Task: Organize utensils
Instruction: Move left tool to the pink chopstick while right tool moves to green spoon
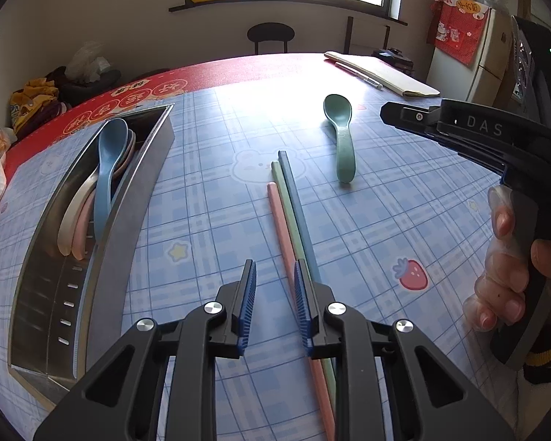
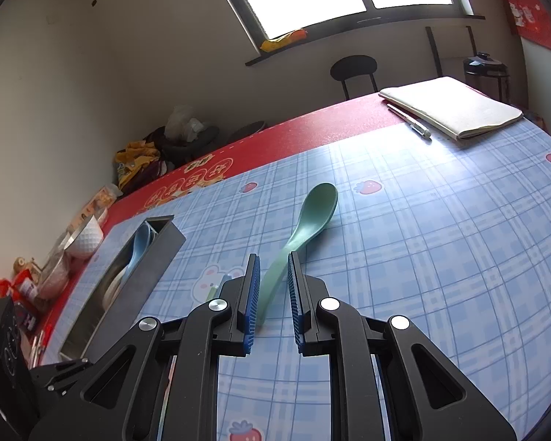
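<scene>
Right gripper [image 2: 272, 286] lined up on green spoon [image 2: 305, 228]; tray [image 1: 128, 198] part-filled.

Table: blue plaid cloth [image 1: 404, 220], slick-looking. Tray at left, holding blue spoon [image 1: 106, 169] plus pink and cream ones; room left alongside. Three chopsticks [image 1: 290, 213] loose mid-cloth, touching side by side, near ends running under left gripper [image 1: 274, 275]. Green spoon well apart from tray, bowl far, handle lying between right jaws. Both grippers released, nothing grasped; right jaws spread either side of handle, contact not clear. Risks, judged: closing on the narrow curved handle end likely tips or squirts spoon across slick cloth; a high, off-centre pinch lets the bowl swing down in transit. Left jaws low over chopsticks, so a nudge could scatter or roll them. Carry path crosses chopsticks; spoon may clip tray rim.
</scene>
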`<control>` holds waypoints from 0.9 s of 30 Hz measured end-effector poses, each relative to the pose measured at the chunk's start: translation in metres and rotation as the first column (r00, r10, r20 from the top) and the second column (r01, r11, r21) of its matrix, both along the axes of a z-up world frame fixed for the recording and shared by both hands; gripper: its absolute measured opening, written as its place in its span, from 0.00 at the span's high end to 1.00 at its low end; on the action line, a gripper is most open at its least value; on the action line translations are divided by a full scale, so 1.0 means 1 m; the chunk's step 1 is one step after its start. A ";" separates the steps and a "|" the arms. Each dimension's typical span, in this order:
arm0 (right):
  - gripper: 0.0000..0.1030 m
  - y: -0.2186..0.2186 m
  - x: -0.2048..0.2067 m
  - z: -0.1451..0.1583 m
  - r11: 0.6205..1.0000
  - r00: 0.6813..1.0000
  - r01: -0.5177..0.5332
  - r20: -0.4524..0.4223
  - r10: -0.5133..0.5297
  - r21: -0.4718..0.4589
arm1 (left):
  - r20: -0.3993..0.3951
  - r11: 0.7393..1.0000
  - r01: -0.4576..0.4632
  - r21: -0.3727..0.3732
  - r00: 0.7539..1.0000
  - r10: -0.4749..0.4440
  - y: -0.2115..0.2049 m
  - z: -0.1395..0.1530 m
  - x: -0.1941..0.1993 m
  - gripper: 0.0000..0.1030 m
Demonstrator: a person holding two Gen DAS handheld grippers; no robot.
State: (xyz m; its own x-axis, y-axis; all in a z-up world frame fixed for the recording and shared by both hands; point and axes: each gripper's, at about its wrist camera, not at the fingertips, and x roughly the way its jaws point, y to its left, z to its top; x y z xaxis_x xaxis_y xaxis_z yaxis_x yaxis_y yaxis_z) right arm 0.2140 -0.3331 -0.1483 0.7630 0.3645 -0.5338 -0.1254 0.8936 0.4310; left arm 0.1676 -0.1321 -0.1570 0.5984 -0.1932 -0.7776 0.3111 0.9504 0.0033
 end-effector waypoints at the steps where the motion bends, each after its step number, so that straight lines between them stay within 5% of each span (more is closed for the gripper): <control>1: 0.84 0.000 0.000 0.000 1.000 1.000 0.000 0.000 0.000 0.000 | 0.001 1.000 0.005 0.004 1.000 -0.005 -0.001 0.000 -0.001 0.80; 27: 0.84 -0.003 -0.001 0.000 1.000 1.000 0.011 -0.008 -0.011 0.021 | 0.002 0.999 0.029 0.025 1.000 -0.029 -0.001 -0.008 -0.001 0.84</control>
State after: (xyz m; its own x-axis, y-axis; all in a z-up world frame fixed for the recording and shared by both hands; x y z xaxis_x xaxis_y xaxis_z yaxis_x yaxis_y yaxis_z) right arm 0.2126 -0.3359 -0.1480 0.7627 0.3673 -0.5323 -0.1121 0.8857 0.4505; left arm 0.1669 -0.1330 -0.1647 0.5945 -0.1910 -0.7811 0.3385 0.9406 0.0277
